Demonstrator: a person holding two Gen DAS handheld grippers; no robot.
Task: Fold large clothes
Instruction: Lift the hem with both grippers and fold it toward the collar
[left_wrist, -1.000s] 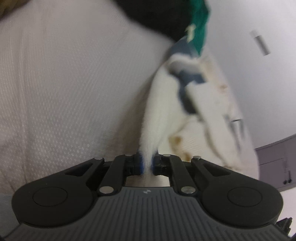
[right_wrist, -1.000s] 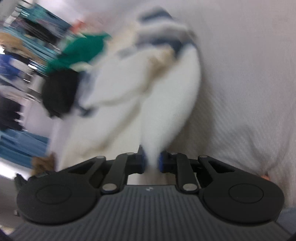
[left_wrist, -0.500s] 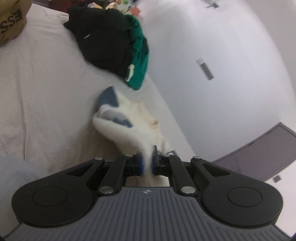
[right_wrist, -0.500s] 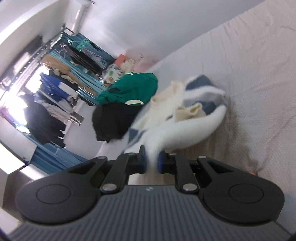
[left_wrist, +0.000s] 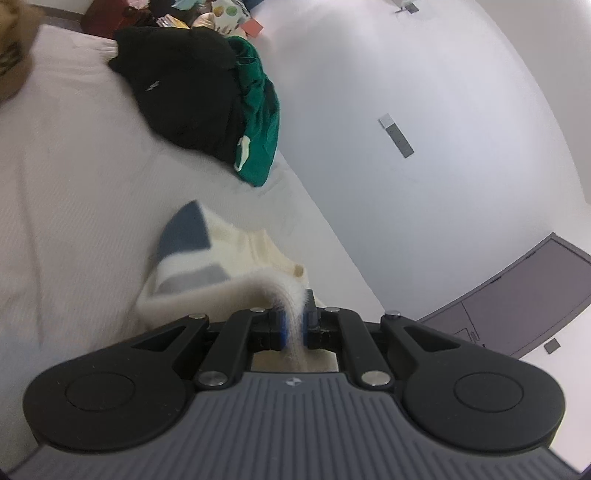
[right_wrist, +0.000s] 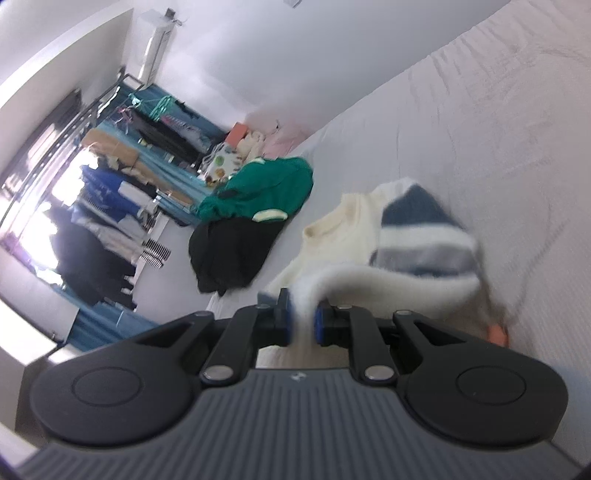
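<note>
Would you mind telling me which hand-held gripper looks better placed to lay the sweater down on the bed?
Neither clearly: the left hand-held gripper and right hand-held gripper are each shut on the cream sweater, whose far end already rests on the bed. Probably both lower together.

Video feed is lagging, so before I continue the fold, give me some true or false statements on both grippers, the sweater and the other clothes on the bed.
1. The left gripper is shut on the cream sweater. True.
2. The right gripper is open and empty. False: it also pinches the sweater.
3. The green garment lies beside the black garment. True.
4. The sweater has red stripes. False: the stripes are blue and grey.
</note>
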